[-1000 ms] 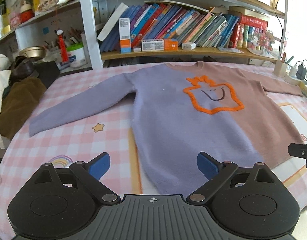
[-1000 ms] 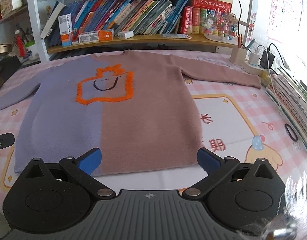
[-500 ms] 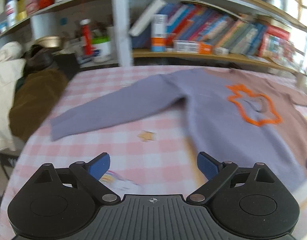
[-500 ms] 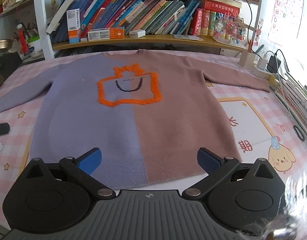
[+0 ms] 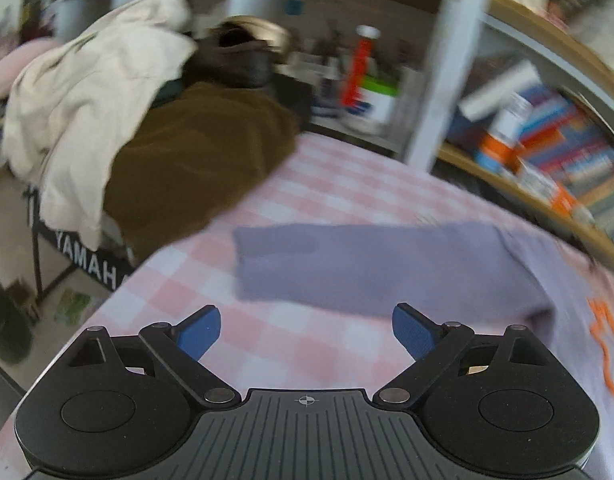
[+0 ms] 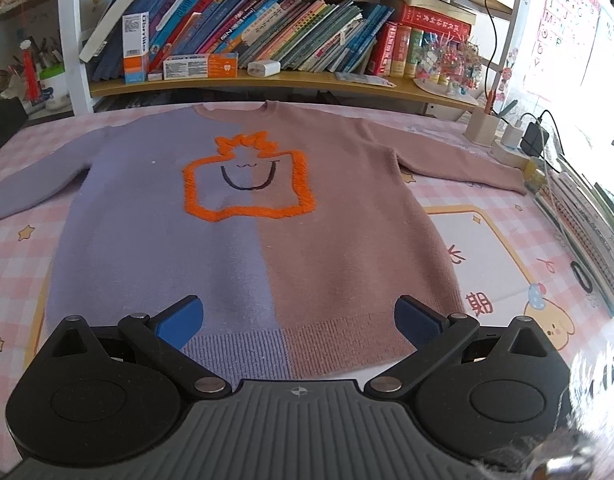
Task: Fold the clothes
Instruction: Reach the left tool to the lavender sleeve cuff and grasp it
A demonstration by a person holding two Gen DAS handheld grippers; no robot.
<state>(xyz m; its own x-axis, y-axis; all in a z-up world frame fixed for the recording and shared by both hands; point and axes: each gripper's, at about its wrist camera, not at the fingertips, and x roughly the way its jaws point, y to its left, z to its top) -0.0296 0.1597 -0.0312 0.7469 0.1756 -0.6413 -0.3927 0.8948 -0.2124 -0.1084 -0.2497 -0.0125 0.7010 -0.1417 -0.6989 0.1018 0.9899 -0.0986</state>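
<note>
1. The left gripper (image 5: 305, 330) hovered with its blue-padded jaws spread wide and empty above the pink-and-white checked tablecloth (image 5: 307, 184).
2. Just ahead of those jaws lay the lilac sleeve (image 5: 371, 266) of the sweater, a flat, soft-knit band whose squared cuff end sat ahead of the left jaw; the view was blurred.
3. Beyond the sleeve and to the left of the jaws, a brown fleecy garment (image 5: 195, 160) and a cream one (image 5: 79, 100) were heaped off the table's edge.
4. The right gripper (image 6: 299, 322) also stood with its jaws wide apart, gripping nothing, poised over the ribbed hem of the sweater (image 6: 247, 240).
5. The sweater spread flat and face up ahead of the jaws, lilac on the left half and dusty brown on the right, with a fuzzy orange outline motif (image 6: 247, 180) at the chest.
6. Its brown sleeve (image 6: 459, 164) stretched out to the right of the jaws.
7. Farther back, a wooden shelf (image 6: 291, 80) carried a slanted row of books (image 6: 267, 28).
</note>
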